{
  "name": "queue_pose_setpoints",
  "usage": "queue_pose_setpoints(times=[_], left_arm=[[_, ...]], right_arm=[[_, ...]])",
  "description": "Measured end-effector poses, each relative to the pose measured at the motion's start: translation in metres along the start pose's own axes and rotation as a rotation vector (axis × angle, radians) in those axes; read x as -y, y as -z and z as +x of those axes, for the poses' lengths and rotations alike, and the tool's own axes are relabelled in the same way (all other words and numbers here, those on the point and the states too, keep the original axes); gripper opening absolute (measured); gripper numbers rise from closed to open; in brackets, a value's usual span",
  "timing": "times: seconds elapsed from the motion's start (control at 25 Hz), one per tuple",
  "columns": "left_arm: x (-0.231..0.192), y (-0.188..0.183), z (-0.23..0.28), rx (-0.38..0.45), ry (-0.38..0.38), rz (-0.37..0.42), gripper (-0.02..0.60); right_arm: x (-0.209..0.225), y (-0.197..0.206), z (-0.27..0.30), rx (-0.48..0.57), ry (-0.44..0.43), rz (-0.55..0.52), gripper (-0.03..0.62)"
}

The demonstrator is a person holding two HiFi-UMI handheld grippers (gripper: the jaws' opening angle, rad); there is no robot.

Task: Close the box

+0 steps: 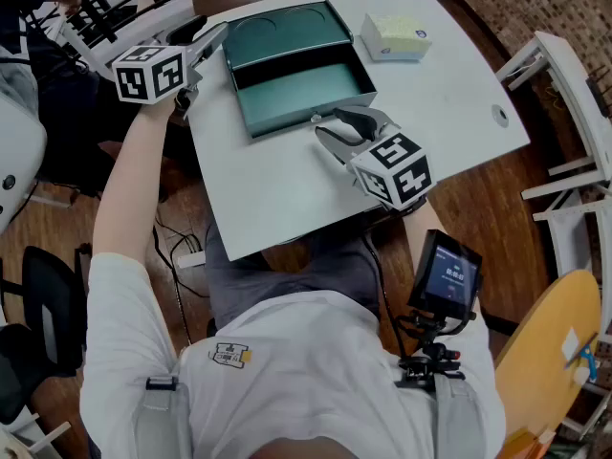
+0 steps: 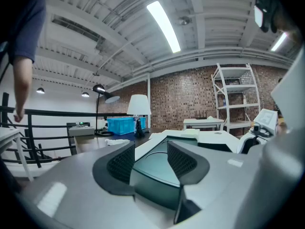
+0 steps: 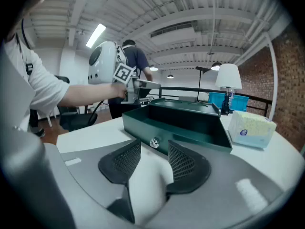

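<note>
Head view: right gripper (image 1: 337,127), jaws apart and empty, is held low over the counter (image 1: 287,189), facing the latch (image 3: 154,142) on the box (image 1: 306,108) front, probably to steady it. Box stands mid-counter, open and empty, its lid (image 1: 287,32) laid flat behind. Left gripper (image 1: 212,41), jaws likewise apart and gripping nothing, is at the lid's far-left corner, apparently placed to lift and swing it over. Tissue pack (image 1: 395,38) lies just right of the lid, seemingly clear of its arc.
</note>
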State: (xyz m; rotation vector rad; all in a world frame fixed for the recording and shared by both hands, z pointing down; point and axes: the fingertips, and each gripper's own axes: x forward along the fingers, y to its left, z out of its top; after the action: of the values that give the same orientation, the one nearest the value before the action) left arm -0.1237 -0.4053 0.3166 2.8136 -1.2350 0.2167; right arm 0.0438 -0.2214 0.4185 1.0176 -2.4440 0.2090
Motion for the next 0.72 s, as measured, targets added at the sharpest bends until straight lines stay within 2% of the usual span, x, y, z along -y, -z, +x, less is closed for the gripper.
queue_pose_setpoints(times=[0.16, 0.32, 0.44, 0.6, 0.72], left_arm=[[-0.022, 0.01, 0.043, -0.096, 0.045, -0.008, 0.216], [-0.001, 0.024, 0.061, -0.174, 0.157, -0.014, 0.216], [0.005, 0.026, 0.064, -0.151, 0.191, -0.002, 0.222], [-0.005, 0.02, 0.066, -0.076, 0.217, -0.082, 0.221], [-0.008, 0.021, 0.066, -0.059, 0.205, -0.091, 0.221]], right_arm=[[-0.009, 0.009, 0.013, -0.109, 0.009, -0.06, 0.168], [-0.008, 0.004, 0.014, -0.121, 0.045, -0.101, 0.097], [-0.002, 0.0, 0.022, -0.134, 0.052, -0.126, 0.094], [0.016, -0.015, 0.049, -0.135, 0.056, -0.156, 0.089], [0.03, -0.027, 0.067, -0.123, 0.063, -0.165, 0.082]])
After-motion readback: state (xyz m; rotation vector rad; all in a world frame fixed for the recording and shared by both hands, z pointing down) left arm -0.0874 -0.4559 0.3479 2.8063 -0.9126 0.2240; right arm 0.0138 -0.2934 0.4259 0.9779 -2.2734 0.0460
